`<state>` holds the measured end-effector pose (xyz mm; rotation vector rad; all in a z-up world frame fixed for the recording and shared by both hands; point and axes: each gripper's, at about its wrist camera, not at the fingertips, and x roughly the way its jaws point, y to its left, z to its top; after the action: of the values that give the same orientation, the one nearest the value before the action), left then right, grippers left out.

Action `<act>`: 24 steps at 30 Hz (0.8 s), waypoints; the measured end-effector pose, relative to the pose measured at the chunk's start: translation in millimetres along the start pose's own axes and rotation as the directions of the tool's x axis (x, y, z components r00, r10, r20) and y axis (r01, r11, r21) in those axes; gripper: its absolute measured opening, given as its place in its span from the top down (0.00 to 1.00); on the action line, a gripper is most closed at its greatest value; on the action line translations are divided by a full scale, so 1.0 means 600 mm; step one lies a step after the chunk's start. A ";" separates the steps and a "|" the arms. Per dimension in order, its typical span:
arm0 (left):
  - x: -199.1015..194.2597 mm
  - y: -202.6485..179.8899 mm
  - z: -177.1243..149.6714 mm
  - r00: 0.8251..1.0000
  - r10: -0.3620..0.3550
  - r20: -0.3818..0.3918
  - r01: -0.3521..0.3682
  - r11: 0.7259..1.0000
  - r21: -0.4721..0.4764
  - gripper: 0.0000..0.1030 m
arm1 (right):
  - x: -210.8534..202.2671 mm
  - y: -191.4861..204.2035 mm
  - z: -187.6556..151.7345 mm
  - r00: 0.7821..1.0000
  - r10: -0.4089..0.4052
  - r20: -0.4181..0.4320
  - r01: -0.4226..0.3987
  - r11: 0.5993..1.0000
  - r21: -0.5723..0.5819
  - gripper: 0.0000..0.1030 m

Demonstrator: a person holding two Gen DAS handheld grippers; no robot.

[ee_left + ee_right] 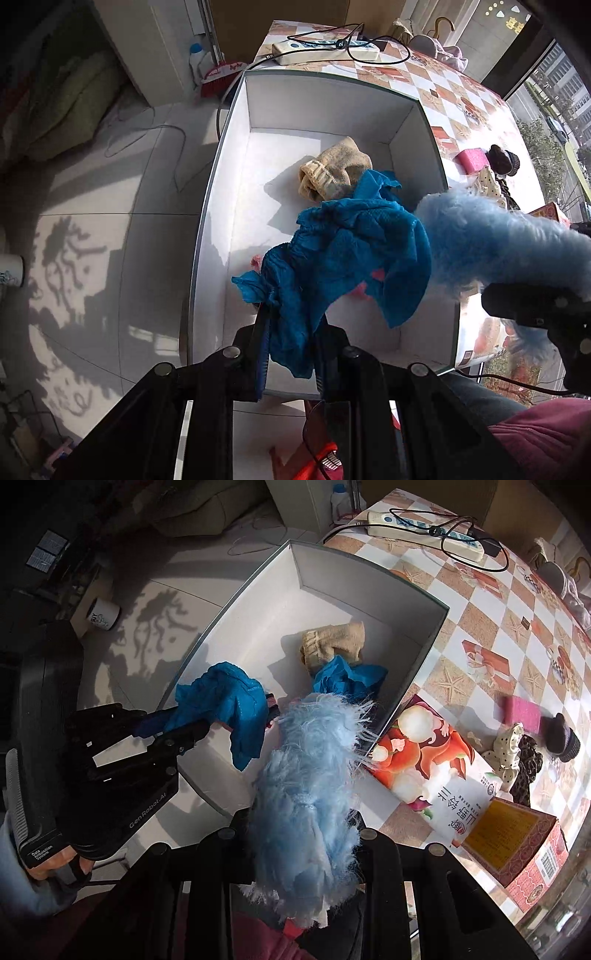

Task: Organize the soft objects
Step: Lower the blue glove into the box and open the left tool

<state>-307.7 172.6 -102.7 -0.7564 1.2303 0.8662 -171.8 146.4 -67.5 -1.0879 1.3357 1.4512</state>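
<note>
A white open box (236,177) (424,653) sits at the table's left edge. A beige sock (332,170) (332,642) lies inside it, with a blue cloth piece (351,675) beside it and something pink (376,275) underneath. My left gripper (291,332) (236,716) is shut on a blue cloth (351,251) (229,701), held above the box's near half. My right gripper (303,812) (535,306) is shut on a fluffy light-blue plush (310,786) (491,240), held over the box's right rim.
On the checkered table (480,627): a power strip with cable (325,50) (424,531), a pink sponge (522,709), a dark knit item (561,738), spotted and leopard fabric (517,753), a printed packet (424,760) and a red carton (517,842). Tiled floor (92,221) lies left.
</note>
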 end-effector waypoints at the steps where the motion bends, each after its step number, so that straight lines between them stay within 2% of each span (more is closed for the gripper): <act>1: 0.002 0.000 -0.002 1.000 0.002 -0.003 -0.002 1.000 0.002 0.79 | 0.003 0.002 0.001 1.000 0.002 -0.006 -0.002 1.000 -0.003 0.70; 14: 0.026 -0.004 -0.009 0.999 0.014 -0.039 -0.013 1.000 0.018 0.79 | 0.023 0.017 0.014 0.999 0.000 -0.033 -0.001 1.000 -0.029 0.70; 24: 0.032 0.005 -0.004 0.999 0.014 -0.044 -0.014 1.000 0.002 0.78 | 0.014 0.021 0.066 1.000 -0.004 0.026 0.004 1.000 -0.019 0.70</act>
<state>-309.1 174.7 -121.9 -0.7692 1.2764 0.8638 -188.2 185.4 -70.5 -1.0793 1.3031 1.4732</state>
